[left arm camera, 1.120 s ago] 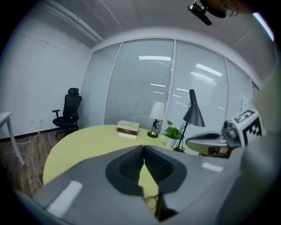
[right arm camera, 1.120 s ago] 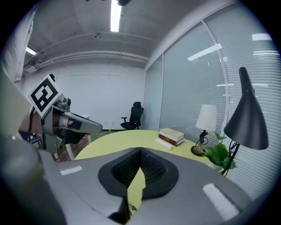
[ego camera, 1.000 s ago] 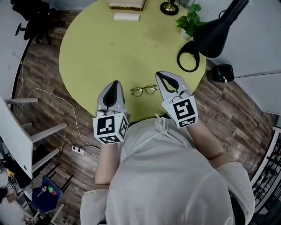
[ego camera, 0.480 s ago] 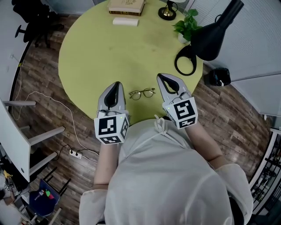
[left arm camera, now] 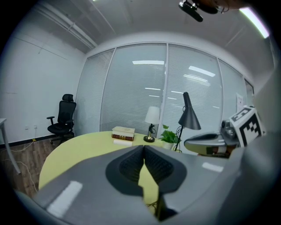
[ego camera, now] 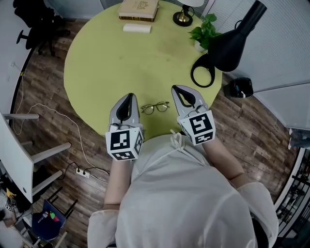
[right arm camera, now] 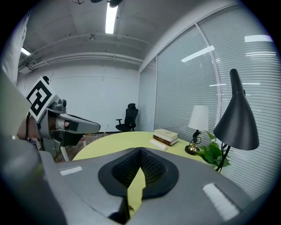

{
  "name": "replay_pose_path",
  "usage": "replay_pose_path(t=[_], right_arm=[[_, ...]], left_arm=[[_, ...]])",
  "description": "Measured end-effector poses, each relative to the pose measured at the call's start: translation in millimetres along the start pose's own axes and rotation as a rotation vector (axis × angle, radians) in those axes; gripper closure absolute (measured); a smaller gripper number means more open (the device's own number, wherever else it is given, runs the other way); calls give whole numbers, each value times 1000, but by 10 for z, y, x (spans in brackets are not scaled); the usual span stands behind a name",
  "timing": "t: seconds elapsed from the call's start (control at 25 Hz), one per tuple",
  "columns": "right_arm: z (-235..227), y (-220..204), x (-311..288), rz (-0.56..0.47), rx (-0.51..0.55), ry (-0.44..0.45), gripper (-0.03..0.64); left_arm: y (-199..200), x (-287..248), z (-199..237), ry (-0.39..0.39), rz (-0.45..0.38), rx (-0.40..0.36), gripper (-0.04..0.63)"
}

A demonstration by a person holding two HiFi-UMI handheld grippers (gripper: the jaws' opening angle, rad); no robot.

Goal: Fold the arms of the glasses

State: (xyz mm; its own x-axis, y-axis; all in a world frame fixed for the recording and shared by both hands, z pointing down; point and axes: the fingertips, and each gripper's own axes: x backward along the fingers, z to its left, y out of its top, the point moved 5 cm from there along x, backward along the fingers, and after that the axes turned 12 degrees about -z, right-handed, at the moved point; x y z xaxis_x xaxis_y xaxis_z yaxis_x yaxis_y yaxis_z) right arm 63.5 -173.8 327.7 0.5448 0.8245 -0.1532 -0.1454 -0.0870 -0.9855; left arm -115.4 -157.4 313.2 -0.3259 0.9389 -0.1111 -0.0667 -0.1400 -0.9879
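As each gripper view shows along its own length, both pairs of jaws are closed with nothing between them.

- Left gripper (left arm camera: 143, 148): jaws meet at the tips; only a sliver of bench shows through the gap behind them. Held over the near edge of the bench, left of the glasses, apart from them.
- Right gripper (right arm camera: 140, 151): jaws likewise together and empty. Held over the near edge, right of the glasses, apart from them.
- Glasses (ego camera: 155, 107): thin dark frame, lying on the bench close to its near edge, between the two grippers. The arms are too small to tell whether they are folded.
- Bench (ego camera: 101, 63): round, yellow-green top.
- Book (ego camera: 139, 9): at the far edge, with a white block (ego camera: 137, 28) just in front of it.
- Table lamp (ego camera: 183, 18): brass base, far edge, right of the book.
- Potted plant (ego camera: 204, 35): near the right edge.
- Black desk lamp (ego camera: 232, 41): ring base on the right edge, just beside the plant.
- Office chair (ego camera: 36, 19): on the wood floor (ego camera: 43, 111), beyond the left edge.
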Motion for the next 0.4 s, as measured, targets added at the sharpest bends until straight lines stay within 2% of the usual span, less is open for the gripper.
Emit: replay_pose_path(t=[0.4], right_arm=[[-82,-21,-63,21,-15,17,620]], left_arm=[[-19,-124,-49,5,8,1,589]])
